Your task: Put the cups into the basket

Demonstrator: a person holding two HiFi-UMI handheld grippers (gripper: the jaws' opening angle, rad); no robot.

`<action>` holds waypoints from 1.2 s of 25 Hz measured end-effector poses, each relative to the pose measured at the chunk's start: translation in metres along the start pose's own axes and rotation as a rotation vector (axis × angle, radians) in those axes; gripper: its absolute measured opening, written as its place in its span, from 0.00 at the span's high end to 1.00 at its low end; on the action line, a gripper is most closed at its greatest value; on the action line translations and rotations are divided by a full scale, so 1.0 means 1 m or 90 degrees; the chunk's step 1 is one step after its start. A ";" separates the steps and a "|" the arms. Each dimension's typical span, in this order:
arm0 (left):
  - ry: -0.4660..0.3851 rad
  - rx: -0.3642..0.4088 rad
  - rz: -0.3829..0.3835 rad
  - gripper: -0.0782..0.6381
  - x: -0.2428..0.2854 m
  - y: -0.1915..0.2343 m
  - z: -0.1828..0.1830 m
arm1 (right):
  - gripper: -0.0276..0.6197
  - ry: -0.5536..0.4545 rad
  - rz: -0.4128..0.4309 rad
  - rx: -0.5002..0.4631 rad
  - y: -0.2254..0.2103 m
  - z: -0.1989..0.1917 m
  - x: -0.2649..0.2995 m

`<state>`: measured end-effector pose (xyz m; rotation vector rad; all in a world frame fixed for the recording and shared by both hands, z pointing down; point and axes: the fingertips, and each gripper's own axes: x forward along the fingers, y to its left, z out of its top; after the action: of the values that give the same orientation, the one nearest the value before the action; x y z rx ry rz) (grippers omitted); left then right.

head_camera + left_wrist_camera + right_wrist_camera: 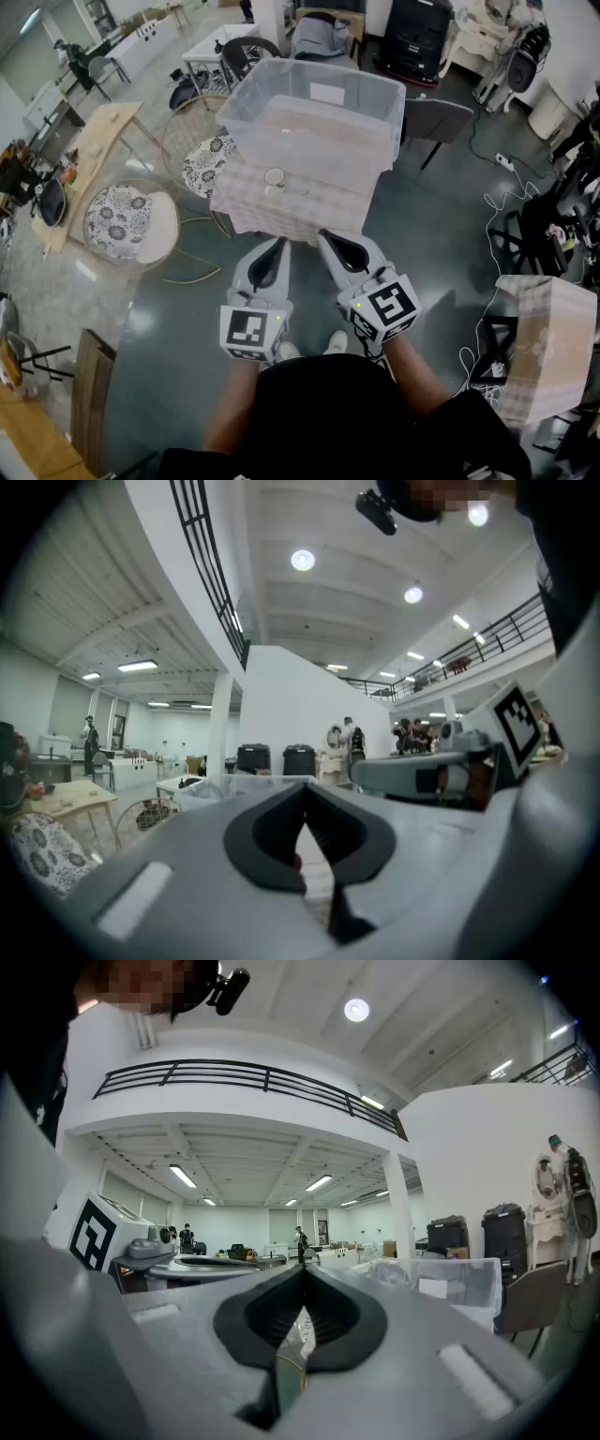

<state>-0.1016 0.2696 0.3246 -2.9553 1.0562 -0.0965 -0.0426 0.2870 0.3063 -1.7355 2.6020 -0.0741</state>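
Observation:
A small glass cup (274, 178) stands on the table with the checked cloth (309, 208), just in front of the clear plastic basket (319, 117). In the head view both grippers are held level in front of the table's near edge, side by side. My left gripper (278, 243) has its jaws together with nothing between them, and its own view shows the same (303, 803). My right gripper (325, 235) is shut and empty too (302, 1279). The basket shows in the left gripper view (234, 785) and in the right gripper view (459, 1288).
Two round chairs with flowered cushions (122, 223) (208, 161) stand left of the table, beside a wooden table (94, 150). A grey chair (436, 122) is behind the basket. At the right are a second checked-cloth table (544, 342) and floor cables (487, 202).

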 end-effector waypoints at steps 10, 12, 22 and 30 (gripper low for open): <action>0.005 0.000 0.009 0.88 0.000 -0.006 0.001 | 0.95 -0.003 0.001 -0.004 -0.002 -0.002 -0.004; 0.004 0.002 0.012 0.88 0.000 -0.008 0.001 | 0.95 -0.003 0.002 -0.003 -0.002 -0.002 -0.005; 0.009 0.008 0.034 0.88 0.008 -0.022 0.000 | 0.95 -0.010 0.015 0.007 -0.019 -0.003 -0.017; 0.021 0.016 0.054 0.88 0.017 -0.048 -0.006 | 0.95 0.000 0.046 0.004 -0.032 -0.011 -0.034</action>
<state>-0.0585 0.2966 0.3323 -2.8918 1.1733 -0.1567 -0.0008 0.3064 0.3185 -1.6376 2.6585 -0.0804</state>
